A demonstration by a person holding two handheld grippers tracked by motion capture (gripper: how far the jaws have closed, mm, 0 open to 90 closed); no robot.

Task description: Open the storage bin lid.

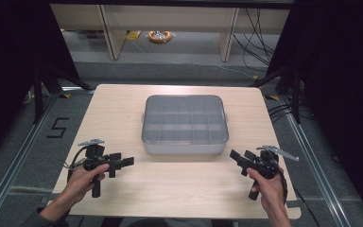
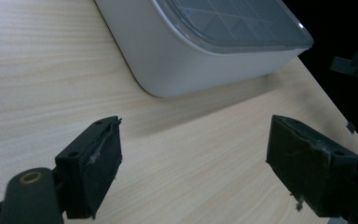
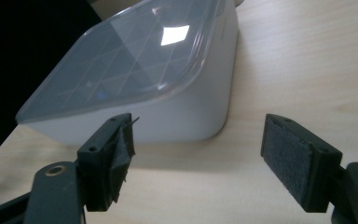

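**Grippers poised either side of lidded organiser box**

Sat square at the centre of the wooden table (image 1: 123, 101): a grey compartment box (image 1: 185, 124), clear lid (image 1: 184, 118) shut over a grid of dividers, long side toward the person. Placed so, probably, to give both tools equal reach to its near corners.

Held low at about 8 o'clock from the box, the left gripper (image 1: 125, 161), jaws spread wide and empty, aimed at the near left corner (image 2: 161, 84). Held at about 4 o'clock, the right gripper (image 1: 236, 157), likewise wide and holding nothing, angled toward the near right corner (image 3: 214, 112). Both near the box yet apart from it; seemingly set for a two-sided approach, perhaps to steady the base and lift the lid.
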